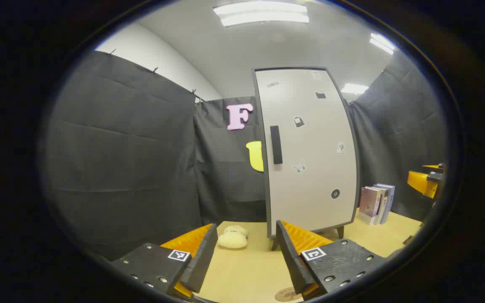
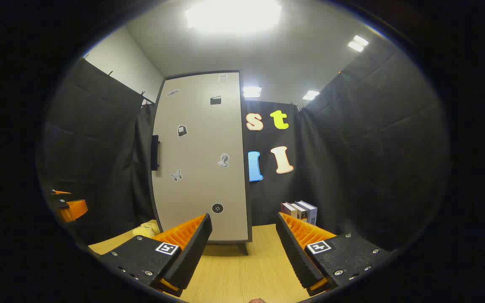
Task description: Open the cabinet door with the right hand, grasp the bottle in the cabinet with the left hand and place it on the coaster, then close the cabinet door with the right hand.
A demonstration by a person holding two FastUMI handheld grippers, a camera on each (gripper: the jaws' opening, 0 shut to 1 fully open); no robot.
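Showing a pale wood-grain bench (image 2: 234, 273) enclosed by creased black cloth walls (image 1: 120, 160) under a white ceiling with strip lights (image 1: 261, 13). At the back of the bench stands the cabinet (image 1: 307, 151), a tall upright box on short dark legs; its door is shut, flat and matt light grey with a dark edge, carrying a dark vertical bar handle (image 1: 276, 144) near its left edge and several small stickers. Right of the cabinet a few books (image 1: 377, 204) stand upright on the bench; to its left lies a soft cream plush toy (image 1: 234, 237). A round brown coaster (image 1: 286, 294) lies on the bench at the near edge, beside the left gripper (image 1: 246, 256). Left gripper: jaws wide apart, ribbed inner faces, holding nothing. Right gripper (image 2: 242, 248): jaws likewise wide and empty, facing the cabinet door.
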